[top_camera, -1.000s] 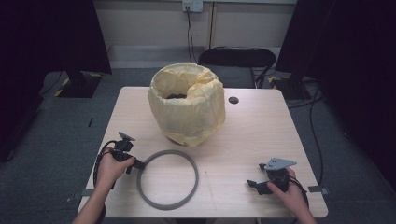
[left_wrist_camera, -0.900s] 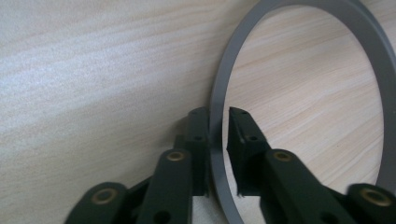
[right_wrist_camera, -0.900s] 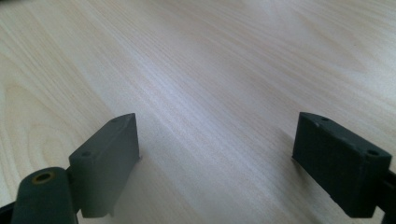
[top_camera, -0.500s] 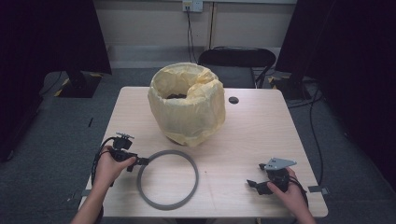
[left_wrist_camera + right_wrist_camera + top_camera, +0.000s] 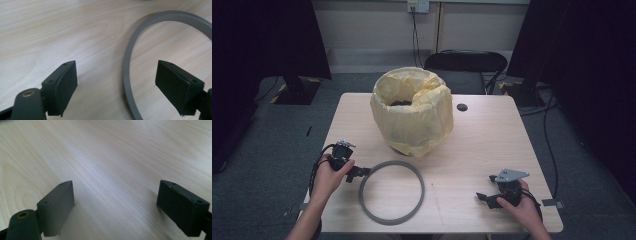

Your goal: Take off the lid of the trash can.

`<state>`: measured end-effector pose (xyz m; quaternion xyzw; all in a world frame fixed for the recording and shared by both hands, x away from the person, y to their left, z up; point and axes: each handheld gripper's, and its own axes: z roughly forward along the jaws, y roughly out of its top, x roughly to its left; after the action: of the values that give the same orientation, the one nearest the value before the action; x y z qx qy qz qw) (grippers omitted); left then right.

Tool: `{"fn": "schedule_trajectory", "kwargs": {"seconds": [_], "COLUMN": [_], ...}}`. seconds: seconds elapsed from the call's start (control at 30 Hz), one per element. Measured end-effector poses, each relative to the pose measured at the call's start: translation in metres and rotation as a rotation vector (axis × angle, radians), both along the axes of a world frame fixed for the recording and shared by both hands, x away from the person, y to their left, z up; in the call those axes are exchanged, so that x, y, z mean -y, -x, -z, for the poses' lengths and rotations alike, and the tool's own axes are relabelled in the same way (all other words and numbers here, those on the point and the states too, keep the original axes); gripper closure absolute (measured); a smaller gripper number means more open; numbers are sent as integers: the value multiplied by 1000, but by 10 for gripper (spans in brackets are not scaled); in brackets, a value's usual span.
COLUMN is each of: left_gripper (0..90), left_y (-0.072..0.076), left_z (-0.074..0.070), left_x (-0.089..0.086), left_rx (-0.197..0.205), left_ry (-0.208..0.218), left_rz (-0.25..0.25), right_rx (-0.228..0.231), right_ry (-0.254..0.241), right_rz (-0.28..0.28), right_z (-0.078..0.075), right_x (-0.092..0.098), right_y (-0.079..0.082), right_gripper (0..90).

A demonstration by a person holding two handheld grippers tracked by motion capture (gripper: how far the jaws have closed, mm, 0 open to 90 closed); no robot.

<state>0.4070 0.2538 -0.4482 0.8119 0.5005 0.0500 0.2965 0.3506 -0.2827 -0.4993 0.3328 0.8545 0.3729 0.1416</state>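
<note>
From the high view I see the grey ring [image 5: 391, 192] flat on the table [image 5: 492, 150] beside my left gripper [image 5: 358, 173], and in the left gripper view its jaws, just opened wide, straddle the thin, probably light, stiff rim, while in the right gripper view my right gripper [image 5: 116, 205] gapes empty.

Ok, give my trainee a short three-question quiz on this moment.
1. True or false: the left claw is clamped on the grey ring.
2. What lines the bin: A) a black bag B) a yellow bag C) nothing?
3. What lies between the right claw's jaws?

Key: 1. False; its jaws have just been opening and stand apart, the ring's rim between them untouched. 2. B. 3. Bare table.
</note>
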Motion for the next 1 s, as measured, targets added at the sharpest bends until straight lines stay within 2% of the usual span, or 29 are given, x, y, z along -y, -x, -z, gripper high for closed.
{"fn": "schedule_trajectory", "kwargs": {"seconds": [0.17,0.3,0.37,0.43,0.8,1.0], "left_gripper": [175,175,197,206,178,169], "left_y": [0,-2,-4,-6,-11,-14], "left_z": [-4,-6,-8,-9,-15,-18], "left_x": [-1,0,2,4,4,0], "left_rx": [10,20,30,35,73,83], "left_ry": [7,4,11,14,52,49], "left_rz": [11,22,48,41,-6,25], "right_rx": [-1,-5,-3,6,-7,-14], "right_ry": [6,26,41,61,22,-5], "right_rz": [3,1,-2,-5,-5,-9], "right_z": [-1,-2,-4,-7,-16,-23], "right_x": [-1,-3,-5,-5,-10,-17], "right_y": [-2,-4,-5,-7,-22,-34], "right_gripper": [144,144,149,152,154,155]}}
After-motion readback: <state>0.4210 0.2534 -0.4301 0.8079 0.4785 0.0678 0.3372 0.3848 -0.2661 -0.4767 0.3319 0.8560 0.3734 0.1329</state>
